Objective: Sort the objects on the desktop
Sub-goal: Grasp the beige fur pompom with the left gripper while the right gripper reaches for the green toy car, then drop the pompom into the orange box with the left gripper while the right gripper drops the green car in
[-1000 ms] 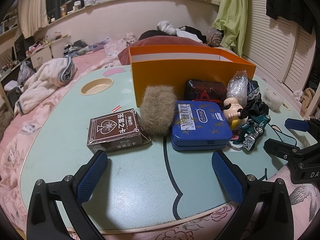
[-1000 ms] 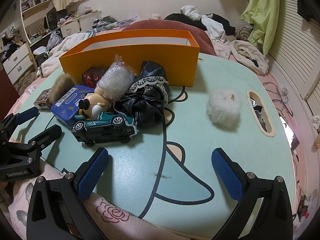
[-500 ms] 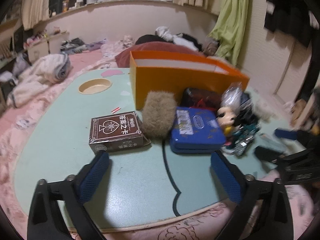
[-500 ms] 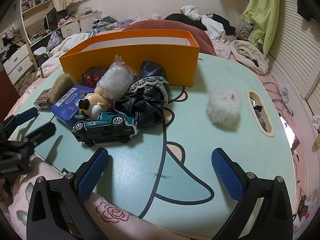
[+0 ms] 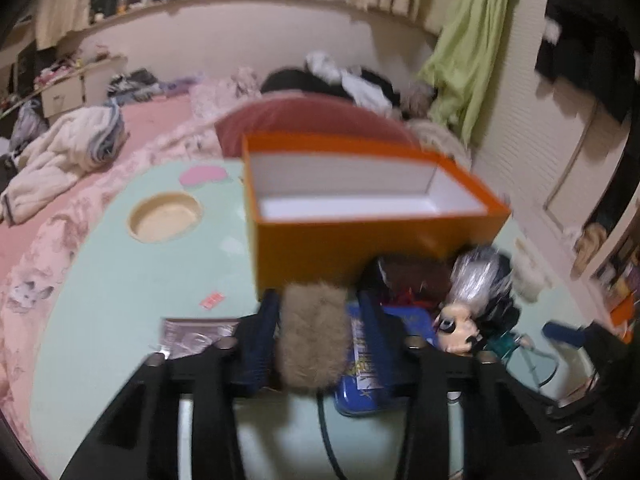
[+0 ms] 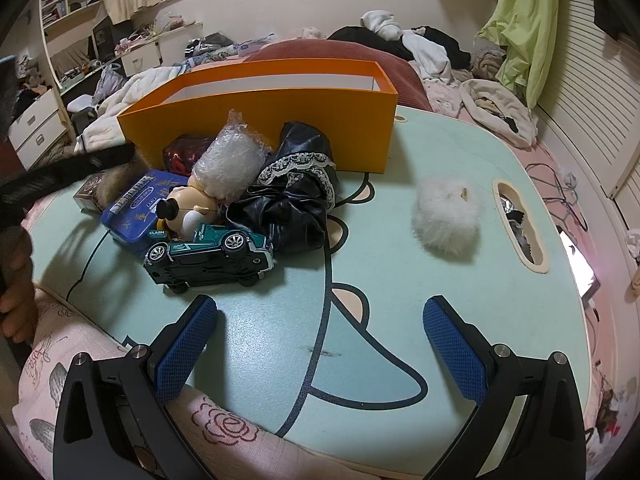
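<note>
I read the left hand-held gripper [image 5: 314,332] closing, the brown fur ball [image 5: 314,338] between its pads, at the desk [image 5: 120,280] front. Right hand-held gripper [image 6: 320,344] stands wide, empty. Beyond sits the orange box [image 5: 360,216].

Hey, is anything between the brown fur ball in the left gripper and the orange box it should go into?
Nothing visible blocks it. The brown fur ball sits between the closing jaws of the left gripper, right in front of the orange box; only the box's near wall must be cleared, and its white inside looks empty.
</note>
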